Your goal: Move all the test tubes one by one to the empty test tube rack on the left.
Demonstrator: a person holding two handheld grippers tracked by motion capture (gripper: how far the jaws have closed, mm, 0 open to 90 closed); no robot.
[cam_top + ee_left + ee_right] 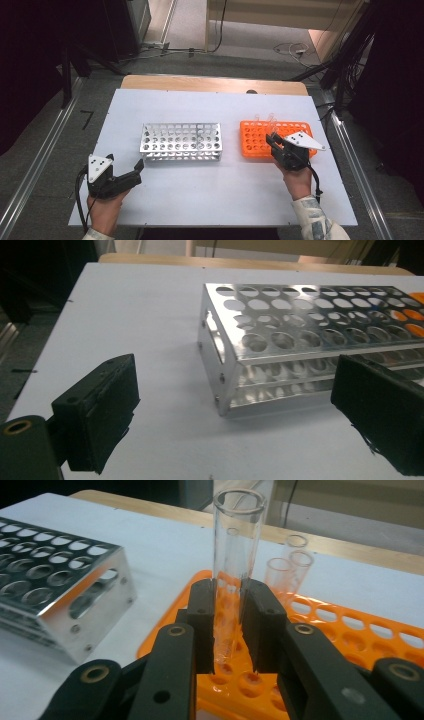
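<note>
A clear glass test tube (235, 555) stands upright between the jaws of my right gripper (231, 630), which is shut on it over the orange rack (345, 630). The tube's bottom hangs just above the rack's holes. In the high view the right gripper (276, 141) sits over the near left part of the orange rack (255, 137). Three more tubes (290, 567) stand at the rack's far side. My left gripper (131, 170) rests open near the table's front left, pointing at the silver metal rack (181, 141), whose near corner (225, 375) lies between the jaws, untouched.
Both racks sit on a white board (215, 190) over a wooden table (210, 83). Metal rails (30, 175) run along both sides. Cables (290, 49) lie on the floor behind the table.
</note>
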